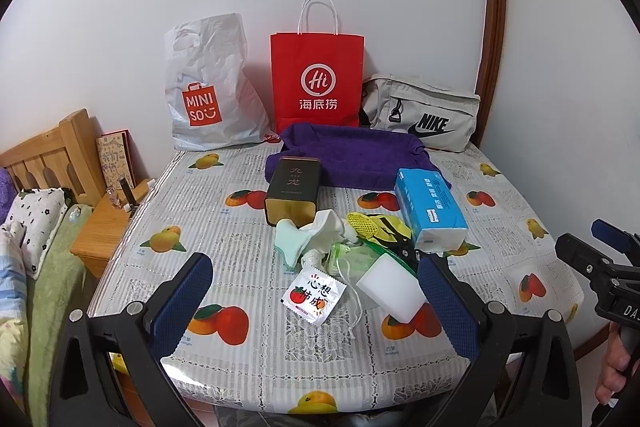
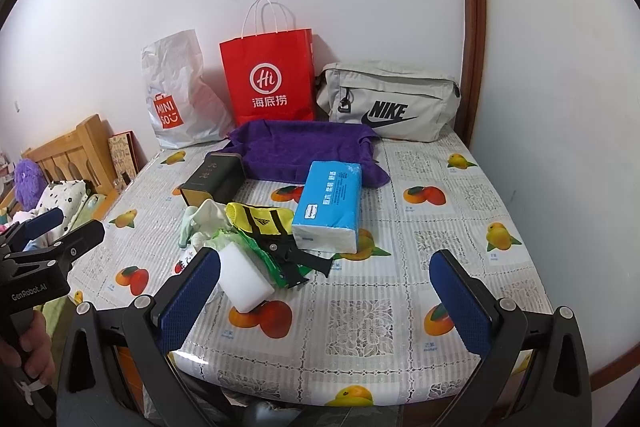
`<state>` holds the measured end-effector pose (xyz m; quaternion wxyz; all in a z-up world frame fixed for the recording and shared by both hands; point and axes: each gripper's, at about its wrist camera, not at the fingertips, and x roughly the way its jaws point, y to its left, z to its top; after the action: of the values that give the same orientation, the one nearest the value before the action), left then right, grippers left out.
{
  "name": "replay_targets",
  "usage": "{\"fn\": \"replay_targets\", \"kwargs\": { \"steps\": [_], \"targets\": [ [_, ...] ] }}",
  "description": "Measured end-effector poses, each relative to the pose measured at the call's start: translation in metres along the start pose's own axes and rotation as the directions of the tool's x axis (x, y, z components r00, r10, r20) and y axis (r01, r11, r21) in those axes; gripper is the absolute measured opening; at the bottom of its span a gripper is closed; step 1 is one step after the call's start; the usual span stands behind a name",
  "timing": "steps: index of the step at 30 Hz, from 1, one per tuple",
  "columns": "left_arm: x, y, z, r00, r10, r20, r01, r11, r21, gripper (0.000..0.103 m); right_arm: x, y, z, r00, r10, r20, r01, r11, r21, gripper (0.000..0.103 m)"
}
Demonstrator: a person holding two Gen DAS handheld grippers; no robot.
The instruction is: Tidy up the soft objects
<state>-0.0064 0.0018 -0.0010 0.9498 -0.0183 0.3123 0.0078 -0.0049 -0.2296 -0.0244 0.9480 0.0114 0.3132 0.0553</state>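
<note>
Blue-padded fingers of the left hand-held gripper [image 1: 316,307] frame the near edge of the tabletop [image 1: 240,379], spread wide and holding nothing; the right hand-held gripper [image 2: 326,303] is likewise spread and empty, level with the same edge. Each is held low and aimed forward over the fruit-print cover, the left one centred on the clutter, the right one set further to the right (a hand on the grip shows at the frame edge of the opposite view).

Just beyond the left gripper's fingers lie a white sachet [image 1: 314,297] and a white foam block [image 1: 392,287]. Behind them is a loose heap: pale socks [image 1: 308,235], a yellow mesh item [image 1: 378,227], green netting [image 1: 352,259] and a black clip [image 2: 296,259], all touching or overlapping. A blue tissue pack [image 1: 430,211] rests just to the right, a dark tin [image 1: 294,191] just behind. Further back a purple towel [image 1: 356,155] lies spread flat. Against the wall stand a white plastic bag [image 1: 208,87], a red paper bag [image 1: 318,83] and a grey waist bag [image 1: 424,115].

Judged from this layout, sorting has not visibly begun: soft items remain mixed with hard ones, and nothing can be seen placed in any bag.
</note>
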Motion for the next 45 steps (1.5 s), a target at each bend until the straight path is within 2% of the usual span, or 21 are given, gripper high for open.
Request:
{"fn": "replay_targets", "kwargs": {
  "steps": [45],
  "targets": [
    [-0.0036, -0.0012, 0.0041, 1.0, 0.004, 0.0, -0.004, 1.0, 0.012, 0.103, -0.005, -0.0026, 0.001, 1.0, -0.003, 0.011, 0.003, 1.0, 0.007, 0.103]
  ]
}}
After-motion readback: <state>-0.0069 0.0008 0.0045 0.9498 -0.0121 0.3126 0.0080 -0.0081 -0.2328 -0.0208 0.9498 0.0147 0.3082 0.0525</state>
